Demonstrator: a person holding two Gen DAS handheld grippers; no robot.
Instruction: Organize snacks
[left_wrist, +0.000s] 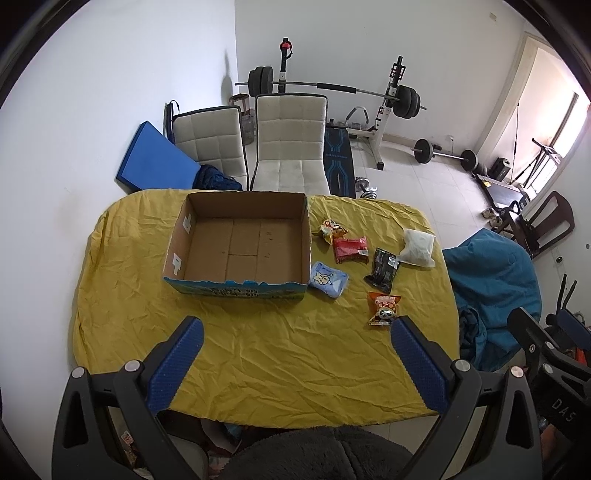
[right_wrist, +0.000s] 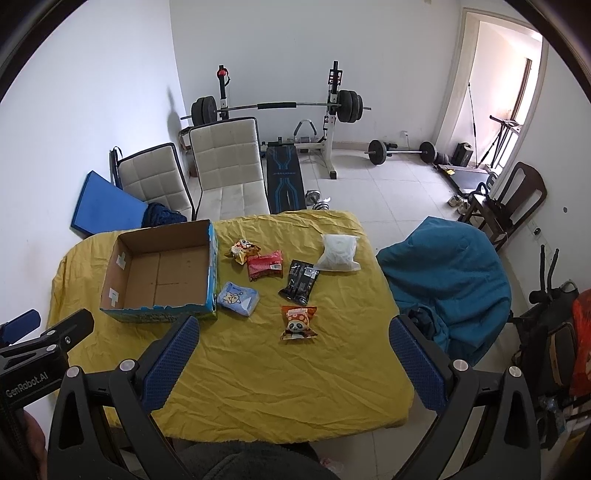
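Blue-padded fingers of the left gripper (left_wrist: 295, 332) stand wide apart over the near part of the yellow tablecloth (left_wrist: 258, 350), holding nothing; the right gripper (right_wrist: 295, 332) is likewise spread and empty above the near edge of the table. Six snack packets lie loose on the cloth to the right of the cardboard box (left_wrist: 236, 242), none inside it: the panda packet (right_wrist: 298, 322) lies nearest, then the pale blue packet (right_wrist: 237, 298) just beside the box's right wall, the black packet (right_wrist: 301, 281), the red packet (right_wrist: 265, 264), the yellow-orange packet (right_wrist: 243, 251) touching the red one, and the white pouch (right_wrist: 339, 253) farthest out and touching the black packet's corner. The box is open-topped and upright, and its brown floor shows bare; no snack is visible in it. Judged risks: the packets are slick and pillowy, so a pinch on a puffed centre may squirt the packet out of the jaws, and a pinch placed too low may gather the wrinkled cloth and drag neighbouring packets. The red and yellow-orange packets lie together, so a grasp on one may disturb the other. The light box may slide if a finger strikes its wall during a drop. Both grippers work near each other and could collide over the box.
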